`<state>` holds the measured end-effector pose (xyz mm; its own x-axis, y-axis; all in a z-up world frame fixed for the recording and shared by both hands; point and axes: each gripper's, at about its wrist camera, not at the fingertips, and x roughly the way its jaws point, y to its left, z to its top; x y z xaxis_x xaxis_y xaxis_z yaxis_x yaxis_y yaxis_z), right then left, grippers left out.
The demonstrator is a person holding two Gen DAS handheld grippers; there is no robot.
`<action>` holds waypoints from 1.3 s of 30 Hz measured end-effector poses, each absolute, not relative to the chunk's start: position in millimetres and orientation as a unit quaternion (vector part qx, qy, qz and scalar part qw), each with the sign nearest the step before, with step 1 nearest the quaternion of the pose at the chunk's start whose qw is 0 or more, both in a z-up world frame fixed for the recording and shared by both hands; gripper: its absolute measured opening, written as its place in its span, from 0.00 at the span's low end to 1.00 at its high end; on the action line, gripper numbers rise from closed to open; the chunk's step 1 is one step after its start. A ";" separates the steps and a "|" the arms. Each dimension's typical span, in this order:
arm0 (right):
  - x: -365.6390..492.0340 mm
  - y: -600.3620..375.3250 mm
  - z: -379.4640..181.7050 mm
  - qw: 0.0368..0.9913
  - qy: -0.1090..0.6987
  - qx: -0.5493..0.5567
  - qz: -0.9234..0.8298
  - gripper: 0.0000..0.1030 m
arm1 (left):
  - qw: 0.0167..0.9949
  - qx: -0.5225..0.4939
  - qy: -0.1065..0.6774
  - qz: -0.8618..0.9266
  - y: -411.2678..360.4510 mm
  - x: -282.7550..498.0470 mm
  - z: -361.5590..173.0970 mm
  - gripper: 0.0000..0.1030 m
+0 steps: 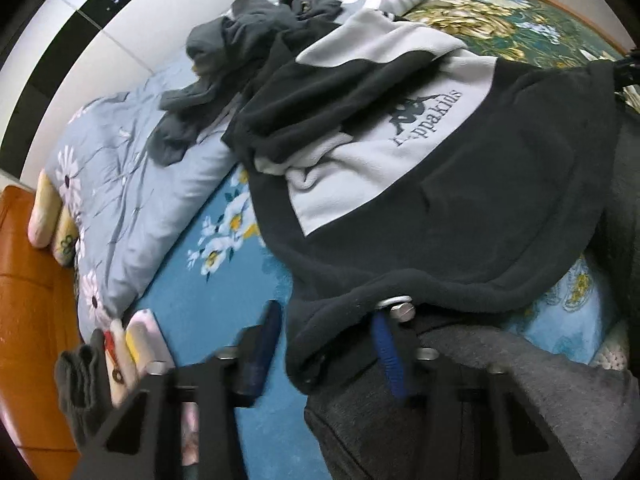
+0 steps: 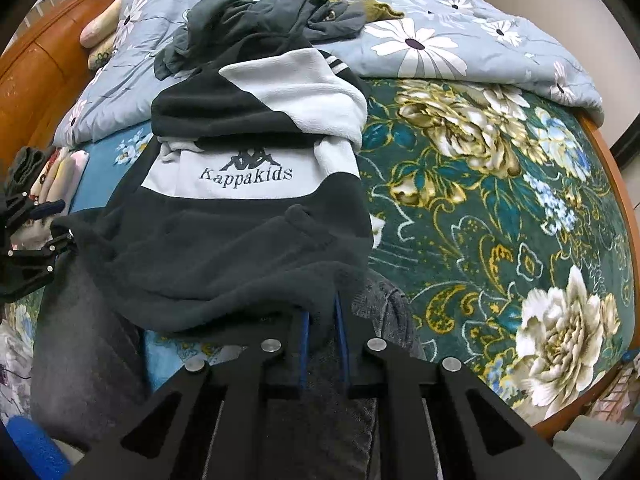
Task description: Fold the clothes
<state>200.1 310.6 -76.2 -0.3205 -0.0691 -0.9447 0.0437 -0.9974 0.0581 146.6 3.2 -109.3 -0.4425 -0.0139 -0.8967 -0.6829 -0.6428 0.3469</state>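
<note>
A black and white Kappakids fleece top [image 2: 240, 208] lies on the bed, its hem toward me; it also shows in the left wrist view [image 1: 440, 200]. My right gripper [image 2: 322, 320] is shut on the hem's right corner, the cloth pinched between its blue pads. My left gripper [image 1: 326, 340] stands open at the hem's left corner: the cloth rests against its right finger [image 1: 388, 356], the left finger [image 1: 262, 344] is apart from it. The left gripper also shows in the right wrist view [image 2: 48, 228]. A grey garment [image 2: 92, 320] lies under the hem.
A heap of dark grey clothes [image 2: 260, 20] lies behind the top on a pale blue flowered quilt [image 2: 440, 44]. A green flowered blanket [image 2: 500, 200] covers the bed's right side. An orange headboard [image 2: 40, 64] and folded items [image 1: 132, 340] are at the left.
</note>
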 end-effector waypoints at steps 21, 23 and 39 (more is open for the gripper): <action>234.6 370.8 -19.3 -0.014 -0.014 0.535 -0.845 0.02 | 0.101 -0.561 -0.047 0.820 -113.0 171.5 -89.6 0.06; 228.7 373.9 -20.1 0.004 -0.043 0.535 -0.844 0.02 | 0.107 -0.563 -0.053 0.818 -114.8 170.9 -89.8 0.06; 163.8 380.1 -85.2 0.091 -0.270 0.603 -0.745 0.37 | 0.146 -0.569 -0.202 0.784 -146.7 144.8 -87.2 0.61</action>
<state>163.8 380.1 -85.2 -0.2569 -0.4608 -0.8495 -0.1895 -0.8379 0.5118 144.8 -146.7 -87.2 -0.3098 0.4591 -0.8326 0.0006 -0.8756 -0.4831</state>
